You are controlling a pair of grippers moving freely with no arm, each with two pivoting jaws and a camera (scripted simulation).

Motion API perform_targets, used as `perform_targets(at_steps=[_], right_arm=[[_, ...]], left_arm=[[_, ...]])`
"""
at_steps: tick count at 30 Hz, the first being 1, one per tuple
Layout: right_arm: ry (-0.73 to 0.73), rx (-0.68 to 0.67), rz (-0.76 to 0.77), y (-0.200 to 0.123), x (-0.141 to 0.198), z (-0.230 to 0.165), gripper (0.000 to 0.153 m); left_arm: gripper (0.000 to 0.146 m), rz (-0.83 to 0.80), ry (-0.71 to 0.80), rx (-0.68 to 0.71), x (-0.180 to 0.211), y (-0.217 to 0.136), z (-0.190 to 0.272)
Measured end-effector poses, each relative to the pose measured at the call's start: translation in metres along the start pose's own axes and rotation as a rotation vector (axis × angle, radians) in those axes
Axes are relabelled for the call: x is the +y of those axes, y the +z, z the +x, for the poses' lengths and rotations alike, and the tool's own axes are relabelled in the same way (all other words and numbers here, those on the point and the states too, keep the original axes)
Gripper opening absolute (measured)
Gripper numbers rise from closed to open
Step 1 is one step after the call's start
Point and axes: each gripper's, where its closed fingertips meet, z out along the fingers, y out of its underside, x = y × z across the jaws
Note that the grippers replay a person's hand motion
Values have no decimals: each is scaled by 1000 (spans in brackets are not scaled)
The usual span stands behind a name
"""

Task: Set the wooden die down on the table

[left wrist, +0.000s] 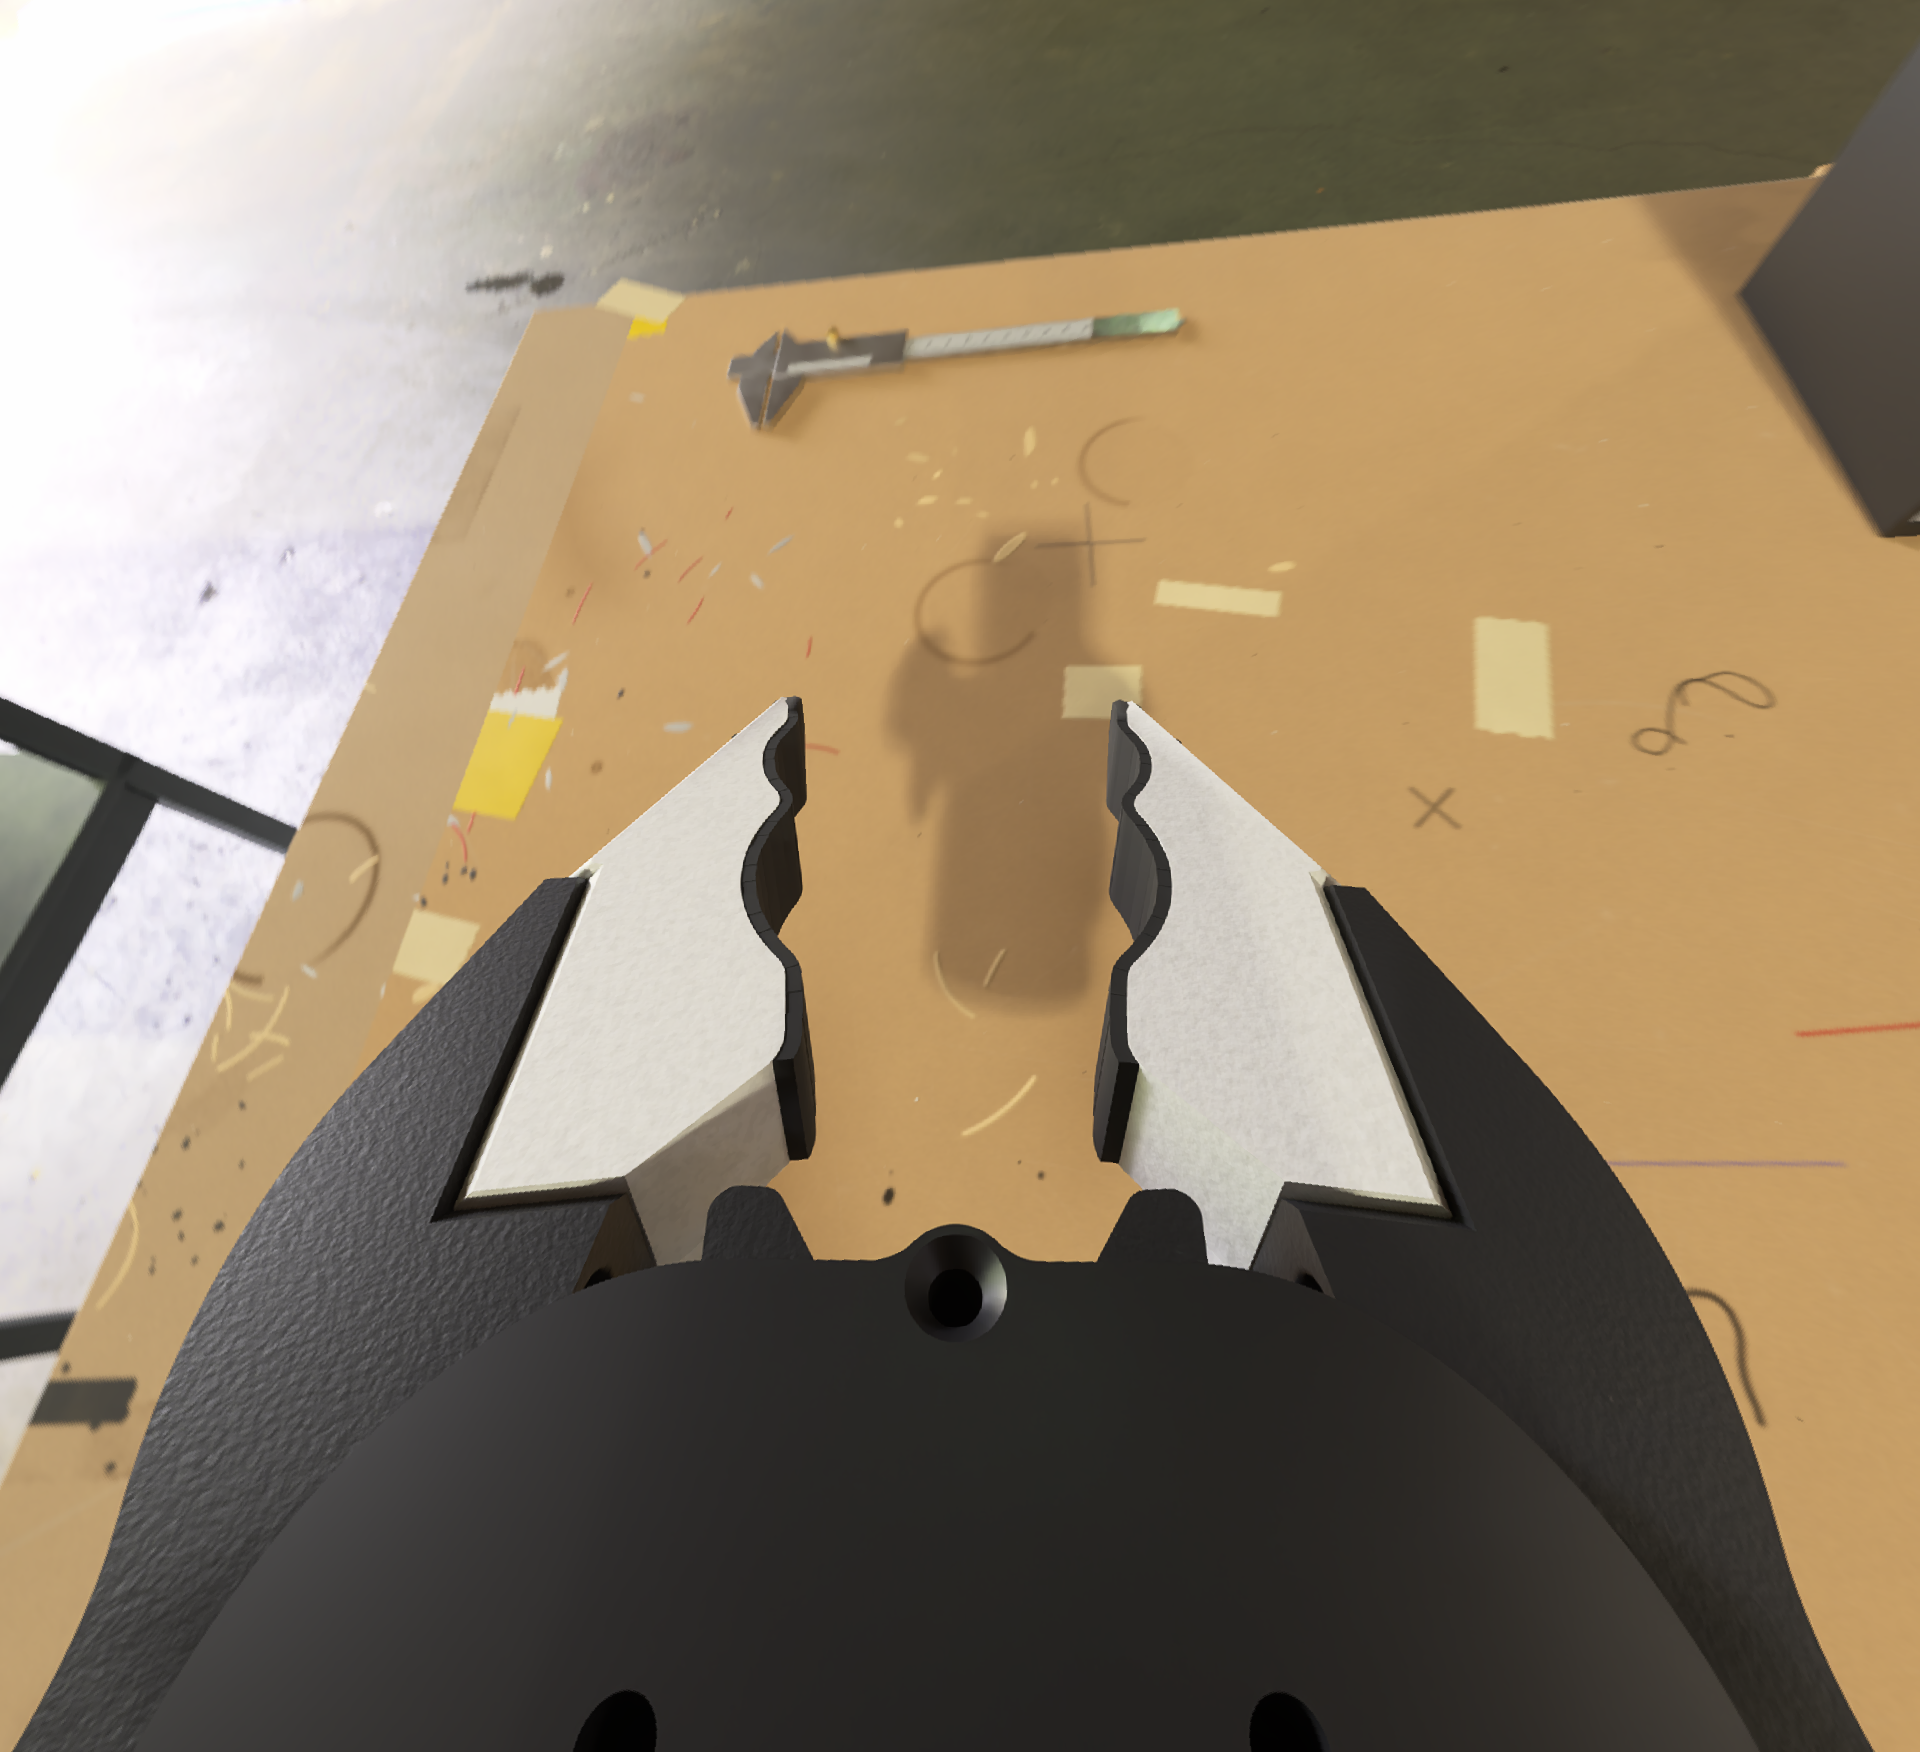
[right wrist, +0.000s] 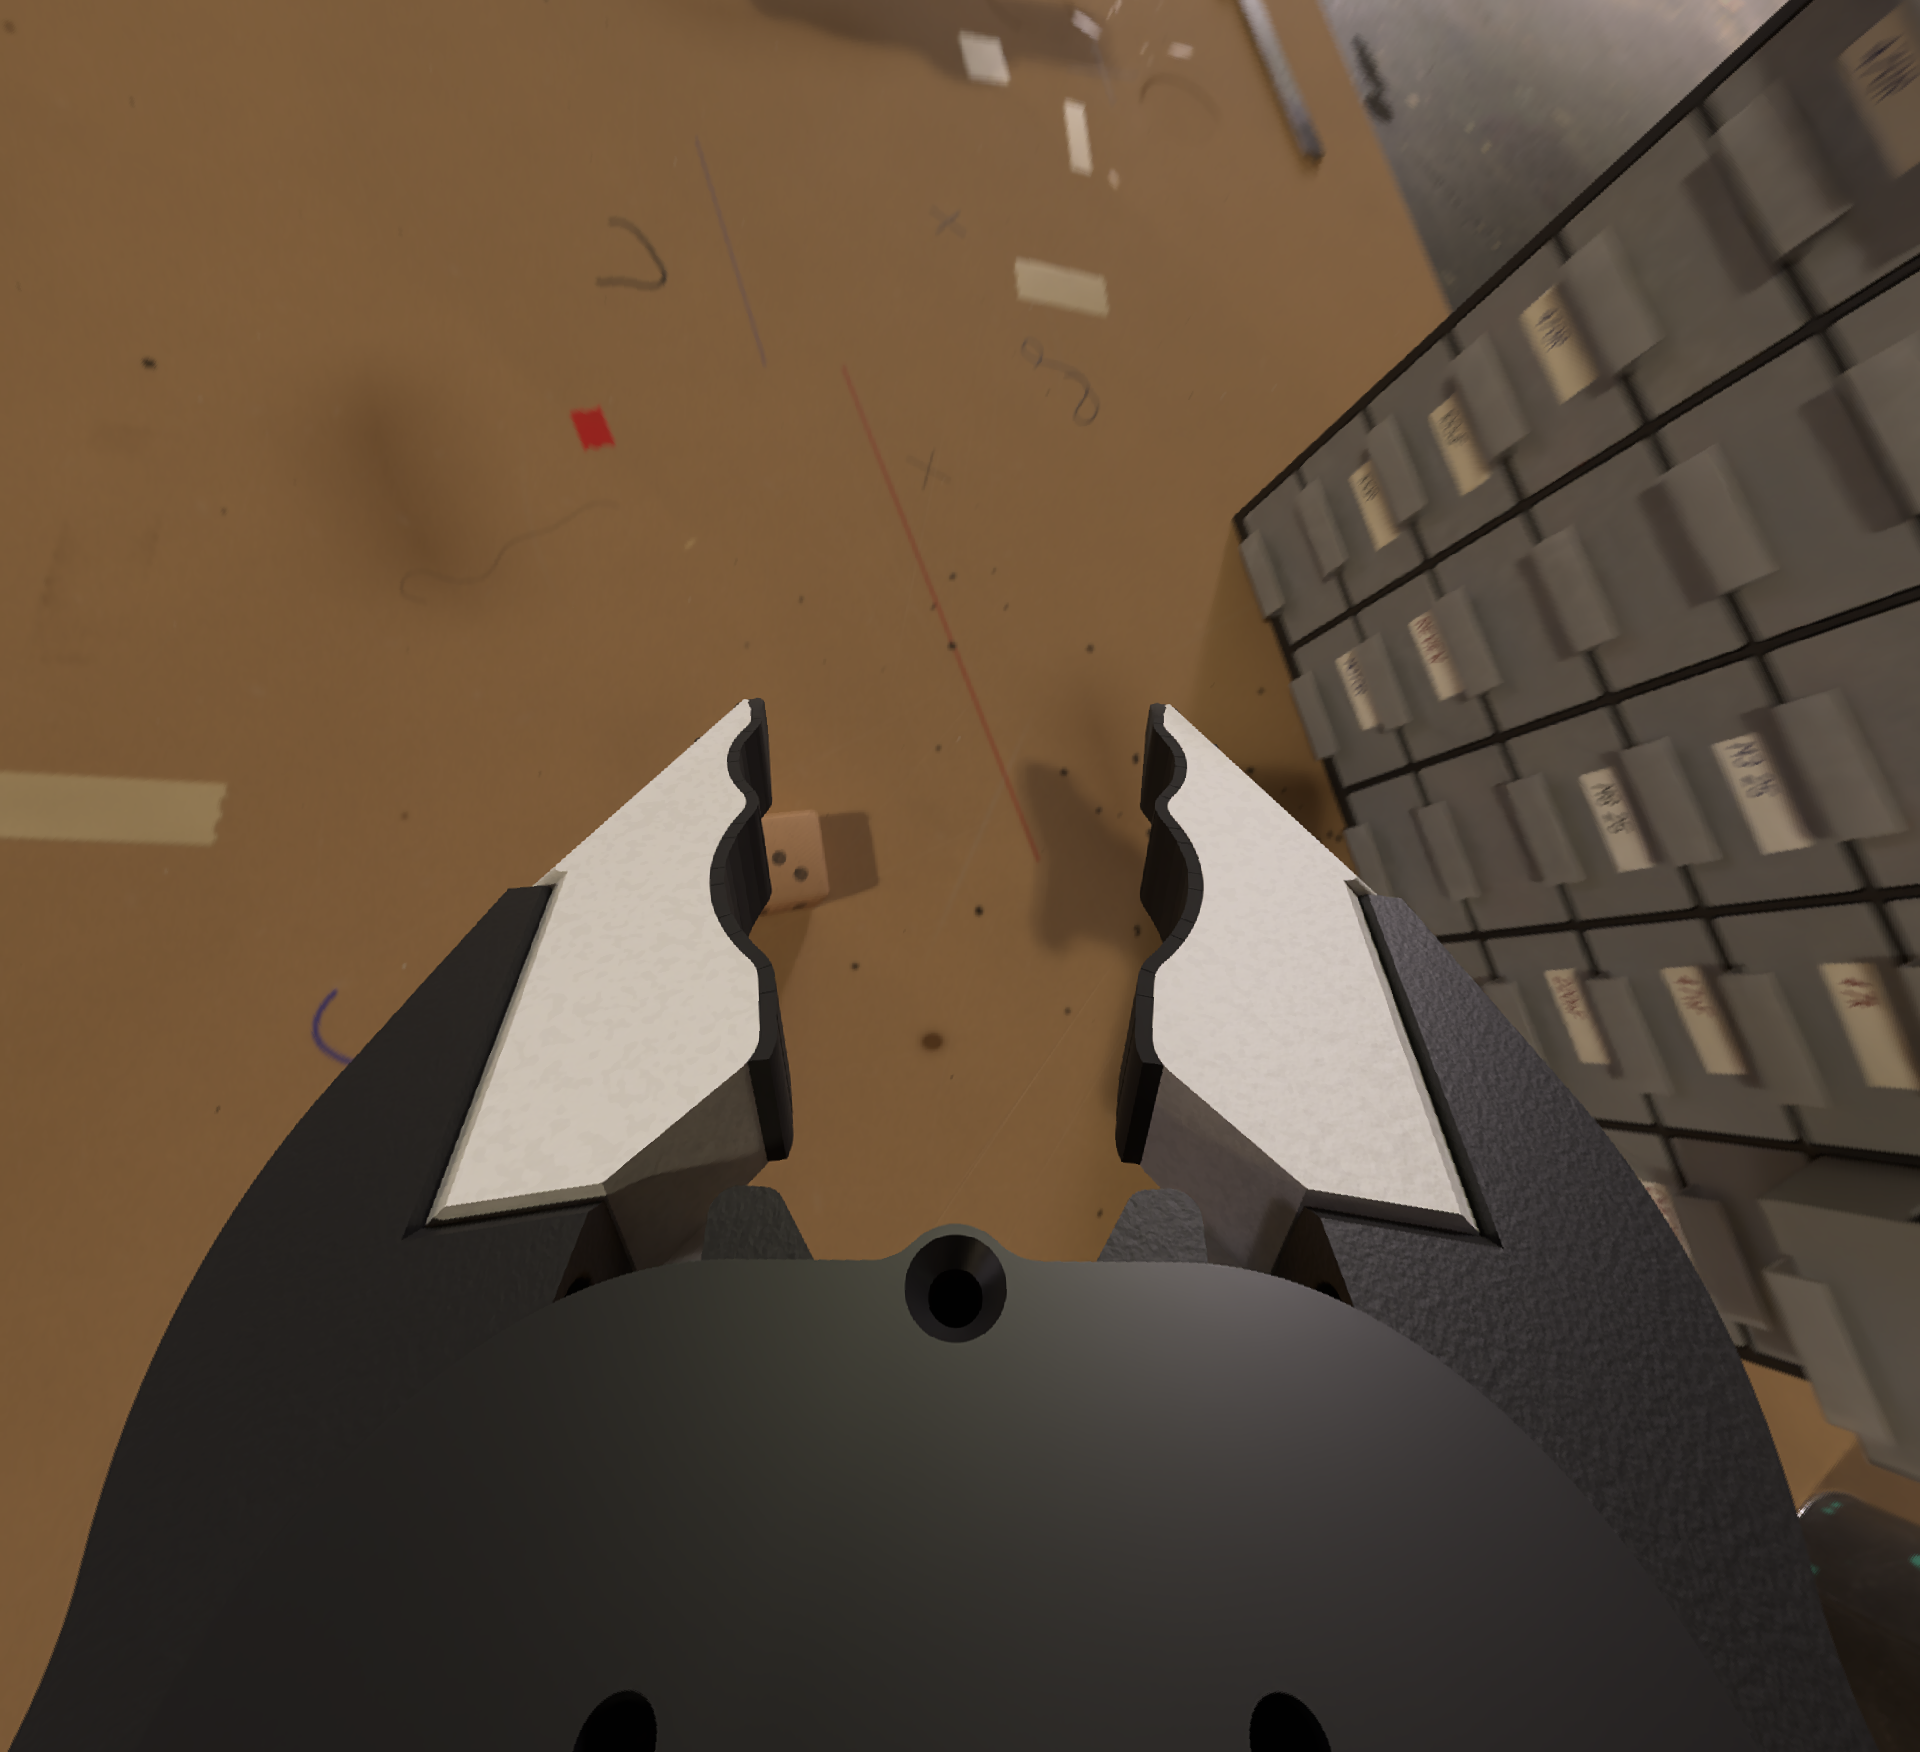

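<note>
In the left wrist view, the left gripper hangs spread and empty above the counter. In the right wrist view, the right gripper is apart; the wooden die rests on the counter, partly behind its left finger, so the placing looks done.

The right gripper is hanging above the brown table with its jaws spread wide and nothing between them. The wooden die is sitting on the table below, partly hidden behind the left finger and casting a shadow to its right; two dark pips are showing on its visible face. A thin red line is running across the table toward the gap between the fingers. A grey drawer cabinet with pale labels is filling the right side. Farther off, strips of pale tape, a small red square and a metal caliper are lying on the table.
</note>
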Motion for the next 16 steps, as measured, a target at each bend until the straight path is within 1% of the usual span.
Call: perform_targets(at_steps=[2, 5, 7, 10, 11, 13, 16], right_arm=[[-7, 20, 35, -4, -12, 4, 72], [-16, 29, 78, -7, -24, 5, 72], [-20, 28, 92, -8, -26, 3, 72], [-27, 24, 70, -7, -21, 1, 72], [-30, 24, 66, -7, -19, 0, 72], [-32, 20, 59, -7, -15, 0, 72], [-21, 25, 71, -8, -14, 2, 72]], left_arm=[[59, -29, -35, -11, 12, 7, -10], [59, -81, -42, -28, 31, 15, -22], [59, -143, -31, -50, 45, 18, -29], [58, -240, 23, -71, 63, 19, -32], [58, -266, 45, -40, 67, 18, -27], [58, -292, 89, 74, 72, 17, -10], [57, -251, 161, 233, 71, 16, 16]])
